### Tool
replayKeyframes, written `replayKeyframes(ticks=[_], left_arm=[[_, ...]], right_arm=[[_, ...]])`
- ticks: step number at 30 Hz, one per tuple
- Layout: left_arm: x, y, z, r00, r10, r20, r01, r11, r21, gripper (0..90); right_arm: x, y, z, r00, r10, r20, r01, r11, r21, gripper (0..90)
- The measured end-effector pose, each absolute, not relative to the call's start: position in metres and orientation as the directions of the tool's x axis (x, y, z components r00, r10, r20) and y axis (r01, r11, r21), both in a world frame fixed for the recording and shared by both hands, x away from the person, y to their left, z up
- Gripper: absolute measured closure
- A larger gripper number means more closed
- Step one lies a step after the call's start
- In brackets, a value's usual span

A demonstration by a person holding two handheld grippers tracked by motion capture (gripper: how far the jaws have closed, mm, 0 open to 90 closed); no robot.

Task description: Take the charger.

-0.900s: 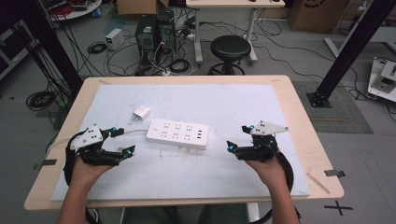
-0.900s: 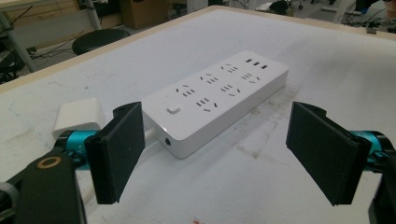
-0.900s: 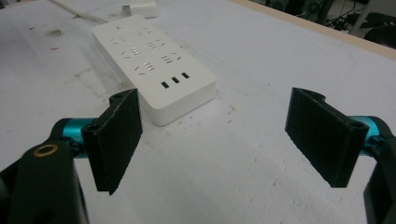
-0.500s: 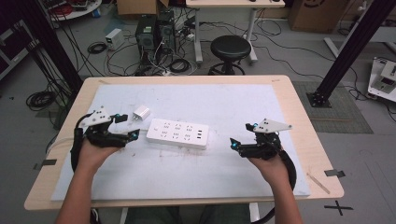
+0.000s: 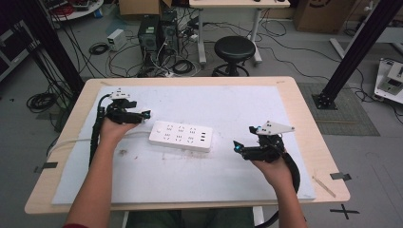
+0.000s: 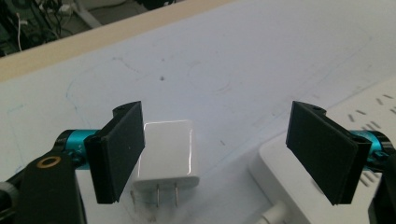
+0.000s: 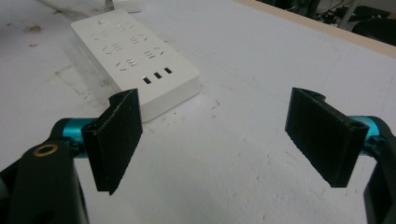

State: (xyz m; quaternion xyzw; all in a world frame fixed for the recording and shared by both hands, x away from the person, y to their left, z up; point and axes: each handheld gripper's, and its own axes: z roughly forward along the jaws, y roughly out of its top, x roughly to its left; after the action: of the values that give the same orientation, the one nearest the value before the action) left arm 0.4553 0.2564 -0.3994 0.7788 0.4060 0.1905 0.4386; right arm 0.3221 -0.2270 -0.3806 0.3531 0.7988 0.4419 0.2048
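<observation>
Straddling white charger (image 6: 168,154), left hand-held gripper (image 6: 224,149) (jaws apart)

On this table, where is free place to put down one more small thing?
The white mat is bare behind the power strip, up to the far edge. It is also bare in front of the strip, between the two forearms. The crowded spot is at the strip's left end, where the left gripper straddles the charger.

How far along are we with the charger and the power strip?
Done: left hand-held gripper is open around the white charger, one jaw beside it. In hand: nothing gripped yet; the charger lies on the mat. Left: close, lift, presumably plug into the power strip. Right hand-held gripper waits open, empty.
</observation>
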Motion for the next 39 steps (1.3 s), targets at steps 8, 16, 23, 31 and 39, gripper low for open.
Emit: replayKeyframes(ticks=[8, 16, 23, 31, 39], left_arm=[[0.473, 0.259, -0.425, 0.553, 0.832, -0.037, 0.521, -0.310, 0.795, 19.5], [0.482, 0.259, -0.441, 0.539, 0.841, -0.044, 0.541, -0.305, 0.784, 19.5], [0.483, 0.257, -0.446, 0.541, 0.840, -0.030, 0.551, -0.328, 0.768, 22.6], [0.483, 0.255, -0.447, 0.545, 0.838, -0.007, 0.551, -0.352, 0.757, 31.6], [0.483, 0.254, -0.448, 0.549, 0.836, 0.008, 0.556, -0.371, 0.744, 41.8]], right_arm=[[0.320, -0.227, -0.383, -0.661, 0.750, -0.018, 0.390, 0.364, 0.846, 19.3], [0.322, -0.225, -0.386, -0.660, 0.751, -0.018, 0.395, 0.368, 0.841, 19.3], [0.321, -0.222, -0.385, -0.662, 0.749, -0.016, 0.399, 0.370, 0.839, 19.3], [0.321, -0.221, -0.385, -0.661, 0.750, -0.023, 0.397, 0.375, 0.838, 19.3], [0.319, -0.224, -0.387, -0.658, 0.753, -0.017, 0.401, 0.370, 0.838, 19.3]])
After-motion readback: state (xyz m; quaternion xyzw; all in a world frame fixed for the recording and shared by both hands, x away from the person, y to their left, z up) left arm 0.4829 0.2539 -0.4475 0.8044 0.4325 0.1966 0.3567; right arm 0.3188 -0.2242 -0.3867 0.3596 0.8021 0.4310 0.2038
